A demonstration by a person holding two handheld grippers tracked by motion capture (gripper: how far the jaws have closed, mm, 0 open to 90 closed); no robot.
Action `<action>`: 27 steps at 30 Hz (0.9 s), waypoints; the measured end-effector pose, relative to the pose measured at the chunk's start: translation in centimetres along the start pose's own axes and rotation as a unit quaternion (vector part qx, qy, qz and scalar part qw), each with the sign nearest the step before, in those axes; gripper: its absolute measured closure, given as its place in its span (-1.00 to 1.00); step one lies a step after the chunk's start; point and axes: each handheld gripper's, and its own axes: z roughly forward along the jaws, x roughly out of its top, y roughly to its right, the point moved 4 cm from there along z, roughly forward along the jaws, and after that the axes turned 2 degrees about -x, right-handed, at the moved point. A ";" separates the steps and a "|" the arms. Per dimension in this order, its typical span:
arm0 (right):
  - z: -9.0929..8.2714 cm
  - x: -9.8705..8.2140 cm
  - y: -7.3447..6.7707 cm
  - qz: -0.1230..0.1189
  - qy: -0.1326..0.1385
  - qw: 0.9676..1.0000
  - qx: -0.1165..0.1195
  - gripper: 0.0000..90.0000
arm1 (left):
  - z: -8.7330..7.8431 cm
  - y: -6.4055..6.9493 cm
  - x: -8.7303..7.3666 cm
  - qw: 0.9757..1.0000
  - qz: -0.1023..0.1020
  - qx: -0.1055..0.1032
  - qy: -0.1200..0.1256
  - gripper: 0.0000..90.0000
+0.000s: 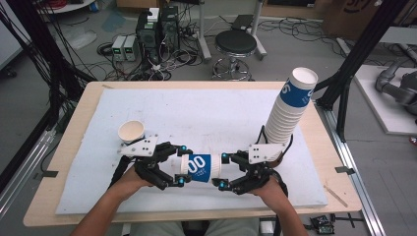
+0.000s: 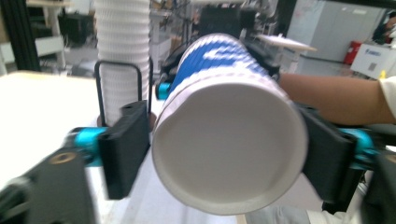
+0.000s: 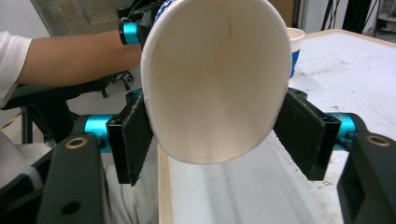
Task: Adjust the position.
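A blue-and-white paper cup [image 1: 200,168] lies on its side above the white mat [image 1: 206,118], held between both grippers. My left gripper [image 1: 181,165] is shut on its base end; the left gripper view faces the cup's flat white bottom [image 2: 229,149] with a black pad on each side. My right gripper [image 1: 223,171] is shut on the mouth end; the right gripper view looks into the cup's open mouth [image 3: 215,84], squeezed slightly oval between the pads.
A tall, leaning stack of the same cups [image 1: 287,110] stands in a black wire holder at the mat's right, just behind my right gripper. A single upright cup [image 1: 131,131] sits on the mat left of centre. Stool, cables and boxes lie beyond the table.
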 end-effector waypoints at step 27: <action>-1.5 3.0 0.8 -0.074 -0.163 0.981 -0.069 -0.27 | -1.5 0.2 3.1 0.995 0.023 0.046 -0.091 -0.65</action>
